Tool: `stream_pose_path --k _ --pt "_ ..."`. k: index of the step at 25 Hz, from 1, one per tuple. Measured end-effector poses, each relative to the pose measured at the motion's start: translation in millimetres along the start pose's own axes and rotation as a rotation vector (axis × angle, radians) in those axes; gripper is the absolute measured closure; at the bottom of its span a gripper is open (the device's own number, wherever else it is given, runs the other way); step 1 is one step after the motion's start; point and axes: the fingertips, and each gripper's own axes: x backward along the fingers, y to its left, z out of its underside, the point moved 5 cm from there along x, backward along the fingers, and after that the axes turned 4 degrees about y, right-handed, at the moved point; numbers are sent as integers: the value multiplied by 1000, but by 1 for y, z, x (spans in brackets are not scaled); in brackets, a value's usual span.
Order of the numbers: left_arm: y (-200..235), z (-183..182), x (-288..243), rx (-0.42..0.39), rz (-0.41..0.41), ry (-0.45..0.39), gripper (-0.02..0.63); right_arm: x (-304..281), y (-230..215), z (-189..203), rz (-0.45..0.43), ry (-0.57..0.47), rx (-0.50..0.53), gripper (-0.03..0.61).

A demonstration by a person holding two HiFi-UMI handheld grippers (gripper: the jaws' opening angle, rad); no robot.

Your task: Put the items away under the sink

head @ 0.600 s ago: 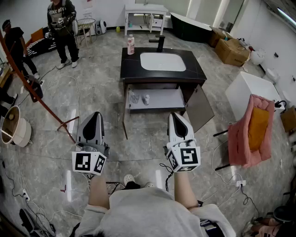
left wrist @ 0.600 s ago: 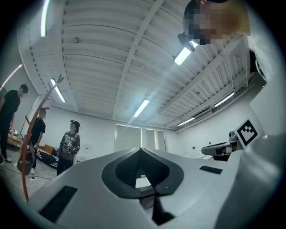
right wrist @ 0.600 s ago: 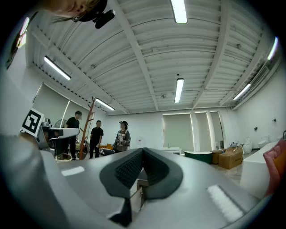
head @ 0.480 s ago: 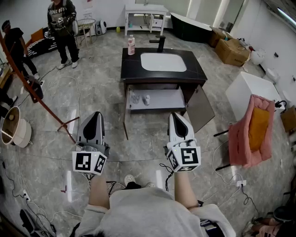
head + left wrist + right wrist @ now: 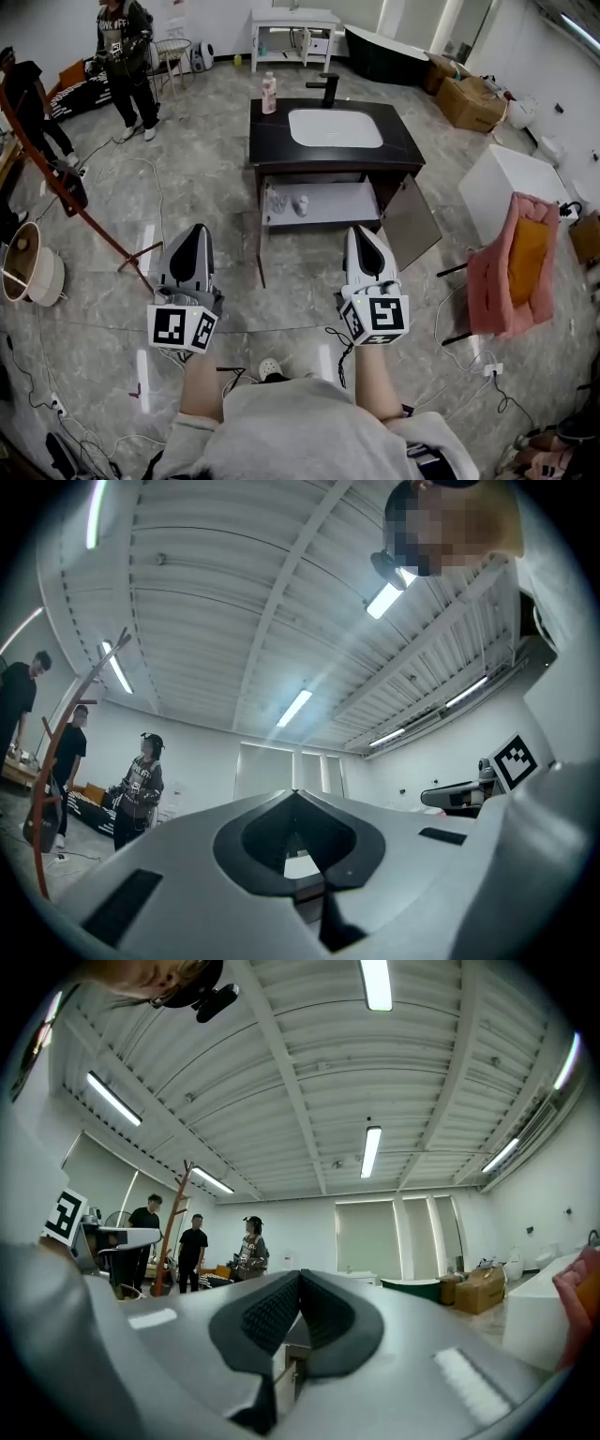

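A black-topped sink cabinet [image 5: 272, 141] with a white basin [image 5: 335, 128] stands ahead on the floor. Both of its doors hang open: the left door [image 5: 258, 239] and the right door [image 5: 412, 220]. Two small pale items [image 5: 276, 200] [image 5: 300, 203] lie on the shelf [image 5: 337, 199] under the sink. On the counter's far left corner stands a pink-and-white bottle [image 5: 269, 94], beside a black faucet [image 5: 326, 87]. My left gripper [image 5: 192, 242] and right gripper [image 5: 361, 242] are held side by side well short of the cabinet, both shut and empty. In the left gripper view and the right gripper view, the left gripper [image 5: 295, 796] and right gripper [image 5: 300, 1276] point up at the ceiling.
Two people [image 5: 122, 56] [image 5: 23, 94] stand at the back left near a red coat stand [image 5: 66, 178]. A white box [image 5: 511, 187] and a pink-draped chair [image 5: 511, 267] sit at the right. Cables [image 5: 469, 366] run over the floor. A black tub [image 5: 389, 52] and cardboard boxes [image 5: 469, 98] are behind.
The cabinet has shifted slightly right in the head view as the camera moved. Both grippers keep the same pose, shut and empty.
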Motion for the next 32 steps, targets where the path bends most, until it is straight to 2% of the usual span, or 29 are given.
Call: stream_pose_path --k 6,15,23,32 --pt "28 6 -8 17 15 -13 606 -16 10 3 25 -21 -18 568" --pt "49 22 -27 56 42 8 606 -33 18 15 38 13 1 568" --pt "64 33 -70 47 16 -1 606 -82 -6 24 19 7 2 568" --pt "74 40 -157 27 -25 -11 606 -171 -58 25 -31 -11 -8 568"
